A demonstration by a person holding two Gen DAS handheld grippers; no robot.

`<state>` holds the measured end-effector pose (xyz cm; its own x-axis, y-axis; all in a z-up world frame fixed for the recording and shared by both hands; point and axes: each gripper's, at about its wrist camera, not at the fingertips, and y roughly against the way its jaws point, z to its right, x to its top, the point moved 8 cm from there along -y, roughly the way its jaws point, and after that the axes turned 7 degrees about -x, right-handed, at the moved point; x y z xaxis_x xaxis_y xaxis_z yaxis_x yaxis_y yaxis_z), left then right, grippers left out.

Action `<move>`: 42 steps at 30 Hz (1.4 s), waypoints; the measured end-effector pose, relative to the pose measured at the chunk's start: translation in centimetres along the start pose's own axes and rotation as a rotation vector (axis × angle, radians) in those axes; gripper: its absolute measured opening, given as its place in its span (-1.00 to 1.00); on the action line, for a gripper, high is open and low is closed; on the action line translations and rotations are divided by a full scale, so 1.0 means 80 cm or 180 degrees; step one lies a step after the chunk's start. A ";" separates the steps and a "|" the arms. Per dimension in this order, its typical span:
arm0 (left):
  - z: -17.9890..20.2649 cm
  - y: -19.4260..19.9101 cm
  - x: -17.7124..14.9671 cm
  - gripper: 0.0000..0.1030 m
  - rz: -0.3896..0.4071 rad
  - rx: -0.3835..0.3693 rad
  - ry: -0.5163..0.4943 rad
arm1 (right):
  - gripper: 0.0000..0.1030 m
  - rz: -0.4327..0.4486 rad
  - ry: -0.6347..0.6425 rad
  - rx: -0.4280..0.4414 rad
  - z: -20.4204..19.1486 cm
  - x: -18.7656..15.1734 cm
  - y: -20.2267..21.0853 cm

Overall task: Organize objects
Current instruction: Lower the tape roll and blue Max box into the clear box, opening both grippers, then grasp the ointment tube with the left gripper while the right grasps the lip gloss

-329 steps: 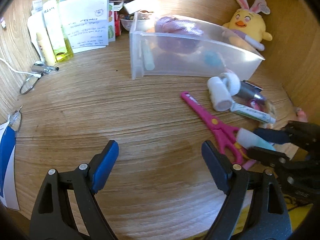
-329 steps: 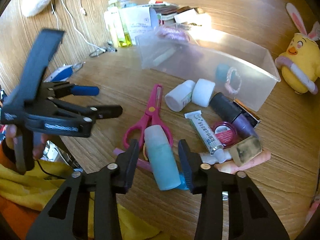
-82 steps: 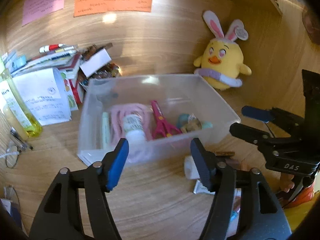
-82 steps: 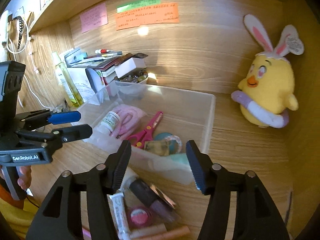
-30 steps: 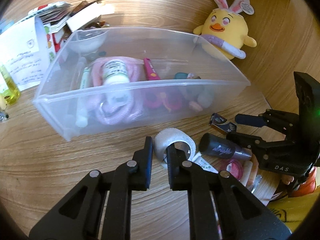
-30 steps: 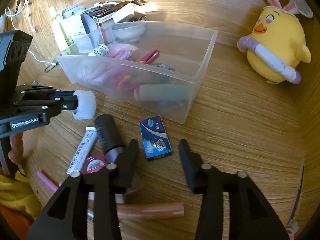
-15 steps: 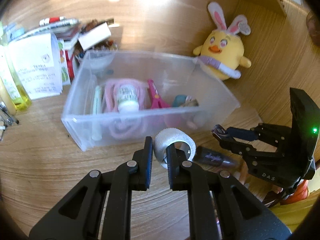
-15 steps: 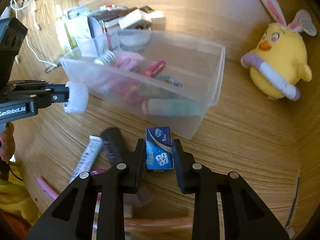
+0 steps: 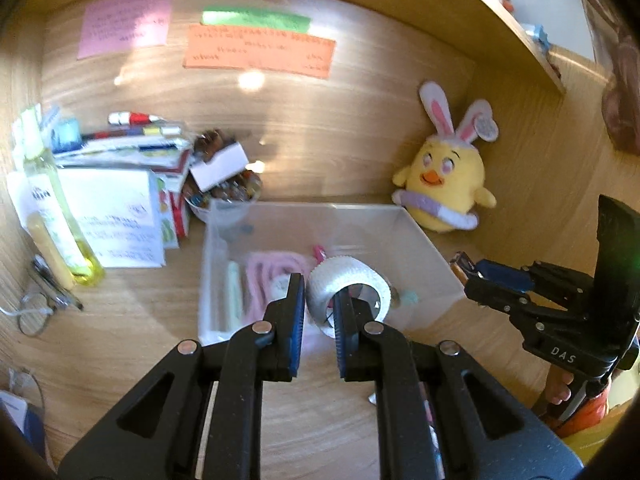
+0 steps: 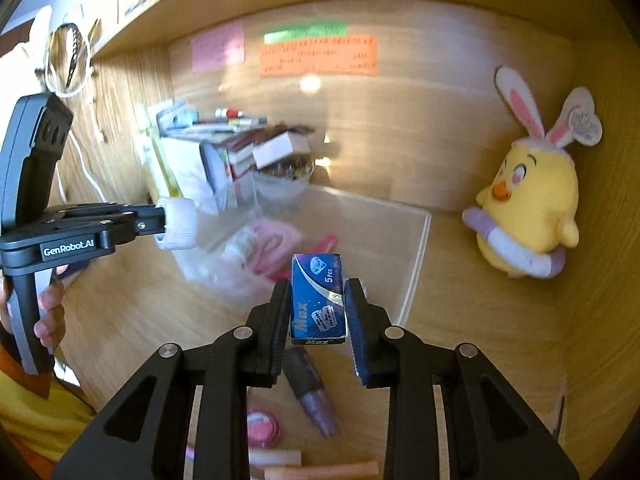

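Left gripper [image 9: 319, 294] clamps tape roll [image 9: 349, 286]; right gripper [image 10: 317, 300] grips blue box [image 10: 317, 298]; bin [image 9: 424, 258] contents blurred

desk [image 9: 140, 320]: wood, smooth | bin [image 9: 420, 248]: clear plastic | chick toy [image 10: 532, 200]: plush

Wooden desk [image 9: 120, 340], clear plastic bin [image 9: 420, 248], plush chick [image 9: 444, 184], yellow bottle [image 9: 52, 216], purple tube [image 10: 312, 396]

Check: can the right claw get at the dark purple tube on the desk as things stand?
Probably not yet. The right claw is shut on the small blue box, so nothing more fits between its pads. The dark purple tube lies uncovered on the desk just below it; it must drop the box first.
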<state>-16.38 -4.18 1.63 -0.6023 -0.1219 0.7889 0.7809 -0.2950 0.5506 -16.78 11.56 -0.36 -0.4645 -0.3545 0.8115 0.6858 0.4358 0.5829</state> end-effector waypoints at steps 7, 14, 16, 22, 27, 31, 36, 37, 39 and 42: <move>-0.030 -0.017 0.008 -0.76 -0.0086 0.0134 0.0062 | -0.52 -0.0073 0.0016 0.0012 -0.004 0.010 -0.035; -0.061 -0.051 -0.006 -0.76 -0.0272 0.0227 0.0179 | -0.52 -0.0277 -0.0069 -0.0005 0.001 0.000 -0.077; -0.068 -0.057 -0.009 -0.76 -0.0307 0.0296 0.0175 | -0.52 -0.0322 -0.0093 -0.0004 0.004 -0.001 -0.087; -0.078 -0.065 -0.016 -0.75 -0.0376 0.0274 0.0232 | -0.51 -0.0416 -0.0106 0.0042 0.001 -0.005 -0.103; -0.069 -0.056 -0.017 -0.27 -0.0328 0.0320 0.0152 | -0.51 -0.0447 -0.0043 0.0029 -0.003 -0.007 -0.108; -0.060 -0.047 -0.011 0.03 -0.0244 0.0364 0.0057 | -0.37 -0.0418 -0.0011 0.0044 -0.005 -0.006 -0.101; -0.048 -0.038 -0.009 0.18 -0.0208 0.0320 0.0030 | -0.09 -0.0323 0.0000 0.0013 -0.005 -0.003 -0.082; -0.044 -0.035 -0.009 0.28 -0.0193 0.0316 0.0021 | -0.05 -0.0312 -0.0007 0.0014 -0.005 -0.004 -0.077; -0.037 -0.029 -0.009 0.46 -0.0162 0.0314 0.0002 | 0.03 -0.0278 -0.0027 0.0001 -0.003 -0.004 -0.067; -0.024 -0.021 -0.012 0.80 -0.0105 0.0310 -0.0025 | 0.11 -0.0219 -0.0045 -0.0085 0.004 -0.006 -0.049</move>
<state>-17.42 -5.42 -0.56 -0.6269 -0.1060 0.7719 0.7733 -0.2051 0.5999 -19.43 10.31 -3.04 -0.5188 -0.3709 0.7702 0.6665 0.3886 0.6362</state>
